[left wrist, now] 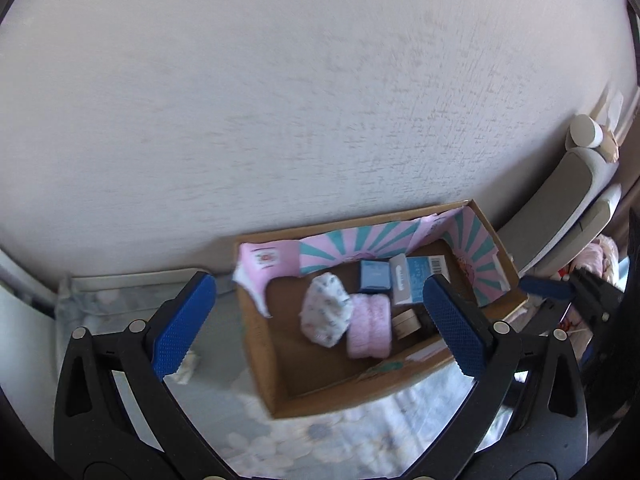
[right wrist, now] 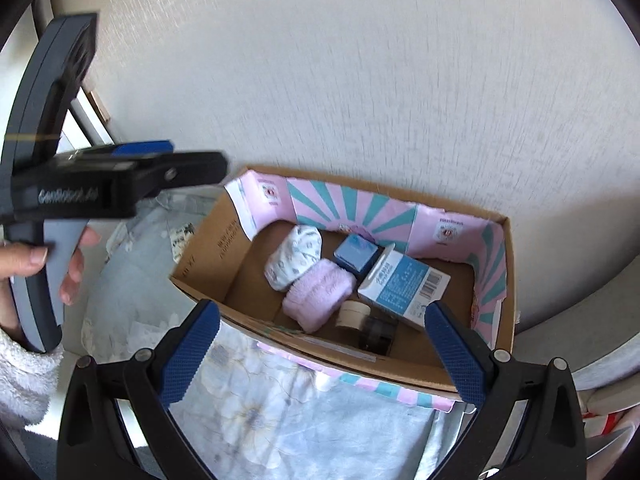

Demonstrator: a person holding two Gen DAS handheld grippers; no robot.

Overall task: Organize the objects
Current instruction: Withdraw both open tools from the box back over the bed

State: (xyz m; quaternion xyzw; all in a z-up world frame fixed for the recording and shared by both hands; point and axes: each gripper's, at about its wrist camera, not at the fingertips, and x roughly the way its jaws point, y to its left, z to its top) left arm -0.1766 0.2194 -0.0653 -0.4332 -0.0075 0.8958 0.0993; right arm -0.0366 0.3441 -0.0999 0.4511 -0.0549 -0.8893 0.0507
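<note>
A cardboard box (right wrist: pixel 208 256) of toiletries is sitting on floral bedding (right wrist: pixel 256 408) against a textured wall; both the left gripper (left wrist: pixel 320 320) and right gripper (right wrist: pixel 324 354) are hovering above it, jaws spread wide, holding nothing

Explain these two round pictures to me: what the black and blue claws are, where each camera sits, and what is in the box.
Each picture comes from a fisheye camera mounted on a hand-held gripper, looking along its two blue-padded fingers. A person holds one in each hand. The left gripper and right gripper are both open and hold nothing. Below them a cardboard box sits on a floral cloth. Inside lie a patterned white bundle, a fluffy pink roll, a small blue box and a blue-and-white carton.
</note>
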